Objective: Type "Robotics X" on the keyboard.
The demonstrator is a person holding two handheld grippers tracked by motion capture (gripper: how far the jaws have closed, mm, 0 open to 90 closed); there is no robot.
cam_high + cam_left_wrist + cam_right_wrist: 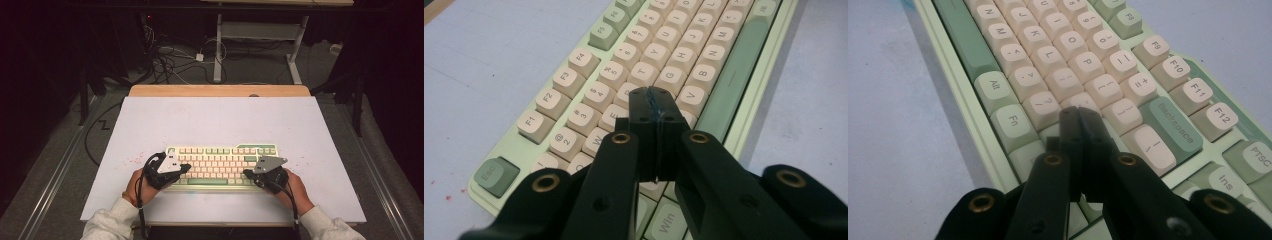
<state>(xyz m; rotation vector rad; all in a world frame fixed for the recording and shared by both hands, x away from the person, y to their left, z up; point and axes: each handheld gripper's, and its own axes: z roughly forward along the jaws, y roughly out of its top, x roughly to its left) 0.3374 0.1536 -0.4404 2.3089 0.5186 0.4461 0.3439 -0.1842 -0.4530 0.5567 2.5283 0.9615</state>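
Table (150,130): we are seeing a pale, flat, matte board with faint red specks, lying wide and bare beyond and beside the keyboard.

Keyboard (220,157): it is lying near the board's front edge, a mint-green case with rounded cream and green keycaps, smooth plastic.

Left gripper (186,169): we are holding its black jaws pressed together, nothing between them, tips hovering over the keys at the keyboard's left end, near the letter rows.

Right gripper (247,173): its jaws are likewise sitting together and empty, over the keys at the right end.
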